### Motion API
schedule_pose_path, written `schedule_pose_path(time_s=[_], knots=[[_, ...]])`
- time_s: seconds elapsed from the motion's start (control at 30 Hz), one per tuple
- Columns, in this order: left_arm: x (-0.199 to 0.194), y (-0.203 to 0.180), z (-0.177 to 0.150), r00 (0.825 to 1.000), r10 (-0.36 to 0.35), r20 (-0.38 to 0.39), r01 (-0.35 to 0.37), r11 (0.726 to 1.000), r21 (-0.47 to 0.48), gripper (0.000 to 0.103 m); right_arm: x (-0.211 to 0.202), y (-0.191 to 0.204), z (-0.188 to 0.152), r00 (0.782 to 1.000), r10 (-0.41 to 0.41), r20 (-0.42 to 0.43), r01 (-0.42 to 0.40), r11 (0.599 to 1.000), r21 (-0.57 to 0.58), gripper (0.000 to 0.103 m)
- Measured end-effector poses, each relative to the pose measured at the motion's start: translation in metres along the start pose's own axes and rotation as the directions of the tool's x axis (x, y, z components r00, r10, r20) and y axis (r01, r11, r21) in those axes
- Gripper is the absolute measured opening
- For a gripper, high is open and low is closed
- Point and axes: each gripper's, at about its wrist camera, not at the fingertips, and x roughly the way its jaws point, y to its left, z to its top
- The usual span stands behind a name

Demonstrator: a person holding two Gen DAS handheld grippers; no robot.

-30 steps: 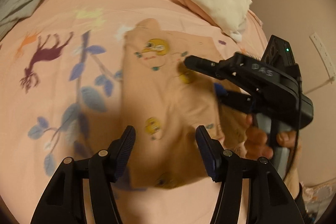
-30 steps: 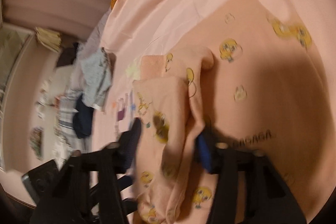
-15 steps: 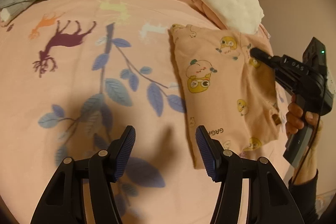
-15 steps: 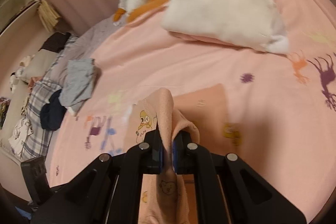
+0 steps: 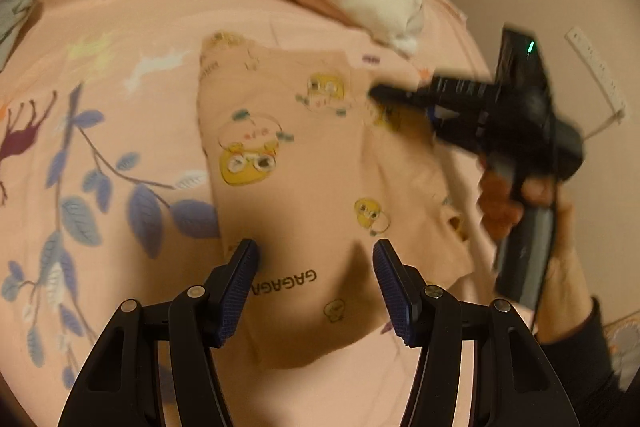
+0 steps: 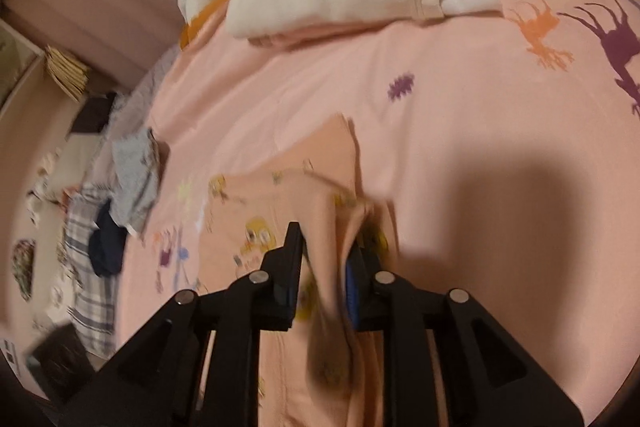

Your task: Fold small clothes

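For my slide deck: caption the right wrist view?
Right hand-held gripper loosely straddling a fold of peach cartoon-print garment on a pink bedsheet.

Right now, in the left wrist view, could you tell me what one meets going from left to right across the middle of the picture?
Purple deer print → blue leaf print → peach garment → right gripper → hand → wall.
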Motion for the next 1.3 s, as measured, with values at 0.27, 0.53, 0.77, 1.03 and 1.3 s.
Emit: schedule_pose_path(time_s=[0.27,0.53,0.77,1.03,1.3], knots=[[0.006,0.005,0.0,1.0,0.001,-0.023,-0.001,1.0,-0.005,0.058,-0.038,0.02,0.037,0.972,0.114,0.203,-0.117,0.993,0.003,0.039],[-0.001,0.007,-0.002,1.0,0.008,-0.021,-0.008,1.0,0.002,0.058,-0.066,0.038,-0.004,0.99,0.014,0.143,0.013,0.983,-0.185,0.027],[0.002,0.002,-0.004,0.999,0.039,-0.01,-0.039,0.999,0.022,0.058,-0.075,0.079,-0.086,1.0,-0.013,0.021,0.021,0.886,-0.463,0.013],[0.003,-0.005,-0.01,0.995,0.095,0.016,-0.096,0.993,0.062,0.058,-0.044,0.069,-0.132,0.954,-0.3,-0.016,0.225,0.749,-0.623,0.007],[0.001,-0.004,-0.022,0.99,0.141,0.022,-0.142,0.987,0.078,0.058,-0.046,0.049,-0.137,0.954,-0.298,-0.014,0.235,0.78,-0.579,0.005]])
